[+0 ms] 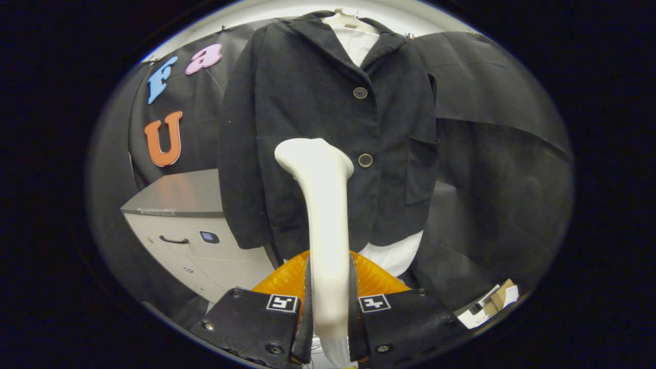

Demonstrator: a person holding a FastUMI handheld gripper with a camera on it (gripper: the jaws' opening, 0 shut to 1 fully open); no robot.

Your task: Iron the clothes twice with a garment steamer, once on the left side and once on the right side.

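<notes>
Black cloth lines the booth behind everything, and against it a dark jacket (pixel 328 128) hangs on a hanger (pixel 348 15), with a white shirt (pixel 359 43) showing at the collar and again below the hem. To one side of the jacket stands a grey cabinet (pixel 189 230) with a dark handle; on the other side, low down, lie some cardboard and paper scraps (pixel 492 302).

The gripper (pixel 328 307) is closed on the steamer (pixel 323 215): both fingers press the sides of its white handle, which rises between them and ends in a rounded head just ahead. That head sits in front of the jacket's middle, beside the lower button (pixel 365 160) and below the upper button (pixel 360 93). Whether it touches the cloth or hangs just off it cannot be told. An orange, ribbed part (pixel 374 277) shows behind the fingers at the handle's base; what it is I cannot say.

My judgement is that the grasp is done and a pass over the jacket front is in hand or about to start. Which side comes first is not plain, since the head is close to the centre line. The next move calls for carrying the head to one front panel and drawing it steadily along the fabric, keeping it facing the cloth, then doing the same on the other panel.

The jacket looks matte and fairly heavy, with a patch pocket (pixel 420 169) on one panel and mild folds in the sleeve. It hangs free, so it will likely swing if pushed.
</notes>
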